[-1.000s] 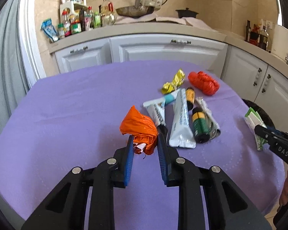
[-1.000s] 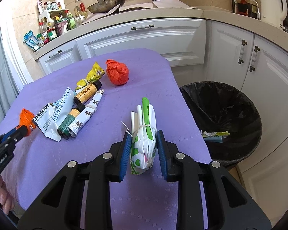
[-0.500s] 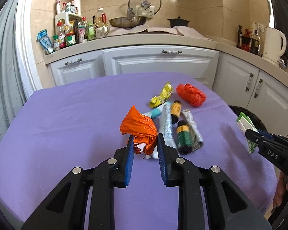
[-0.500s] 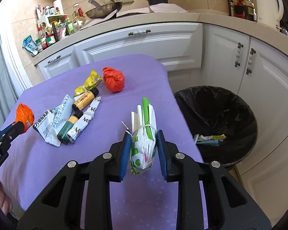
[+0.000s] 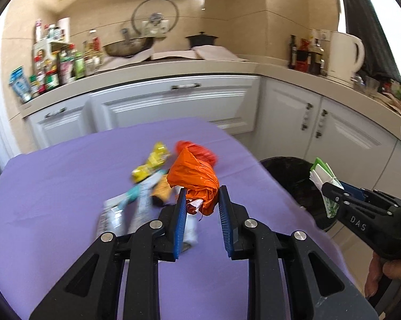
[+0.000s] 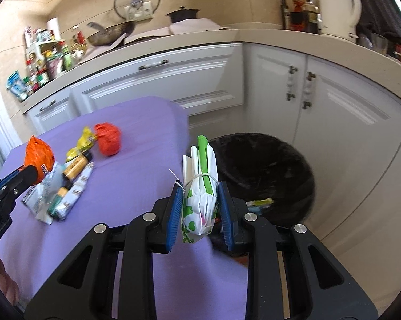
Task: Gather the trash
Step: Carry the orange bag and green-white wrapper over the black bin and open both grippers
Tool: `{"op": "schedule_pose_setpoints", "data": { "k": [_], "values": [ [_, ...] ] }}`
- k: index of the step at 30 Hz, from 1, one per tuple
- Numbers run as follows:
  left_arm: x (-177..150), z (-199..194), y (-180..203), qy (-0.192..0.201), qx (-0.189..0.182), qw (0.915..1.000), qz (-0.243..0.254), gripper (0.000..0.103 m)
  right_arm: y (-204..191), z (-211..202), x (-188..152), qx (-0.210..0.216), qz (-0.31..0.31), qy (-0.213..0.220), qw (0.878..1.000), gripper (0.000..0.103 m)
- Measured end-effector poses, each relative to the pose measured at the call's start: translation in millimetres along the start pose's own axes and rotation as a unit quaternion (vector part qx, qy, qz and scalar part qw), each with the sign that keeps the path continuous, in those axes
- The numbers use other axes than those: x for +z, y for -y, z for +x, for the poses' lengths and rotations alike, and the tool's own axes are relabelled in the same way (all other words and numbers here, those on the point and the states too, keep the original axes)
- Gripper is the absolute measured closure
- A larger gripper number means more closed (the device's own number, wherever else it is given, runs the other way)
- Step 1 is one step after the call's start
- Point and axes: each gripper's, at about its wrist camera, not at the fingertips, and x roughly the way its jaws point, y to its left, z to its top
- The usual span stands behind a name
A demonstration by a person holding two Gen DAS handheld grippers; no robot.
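Note:
My left gripper (image 5: 200, 200) is shut on a crumpled orange plastic bag (image 5: 193, 177), held above the purple table (image 5: 53, 186). My right gripper (image 6: 199, 200) is shut on a folded white-and-green paper bundle (image 6: 200, 186) tied with string, at the table's right edge beside the black-lined trash bin (image 6: 267, 170). The same bundle (image 5: 324, 180) and the bin (image 5: 288, 170) show at the right of the left wrist view. On the table lie a red wad (image 6: 107, 138), a yellow wrapper (image 6: 83, 141), small bottles (image 6: 76, 164) and a white tube (image 6: 45, 186).
White kitchen cabinets (image 6: 189, 80) and a counter with bottles, a pan and a white kettle (image 6: 339, 5) stand behind the table. Some wrappers (image 6: 259, 202) lie inside the bin. A person's fingers (image 5: 387, 274) hold the right gripper's handle.
Both grippers have swung to the right toward the bin, still holding their items. The right gripper's bundle now hangs over the table's edge, and the bin looms larger in both views.

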Motion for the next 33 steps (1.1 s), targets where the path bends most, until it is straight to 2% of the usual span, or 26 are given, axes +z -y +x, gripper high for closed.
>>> {"op": "schedule_pose_setpoints", "data": {
  "k": [10,22,33],
  "values": [
    [16,43,60,-0.010,-0.041,0.9983,0.041,0.079,46,13,8,-0.041,0.027,0.006,0.999,0.076],
    [24,87,102,-0.029,-0.048,0.9963,0.065,0.079,86,36,9,-0.072,0.042,0.003,0.997,0.076],
    [29,124,129,-0.060,-0.047,0.9942,0.076,0.078,104,58,9,-0.079,0.049,-0.005,0.996,0.076]
  ]
}}
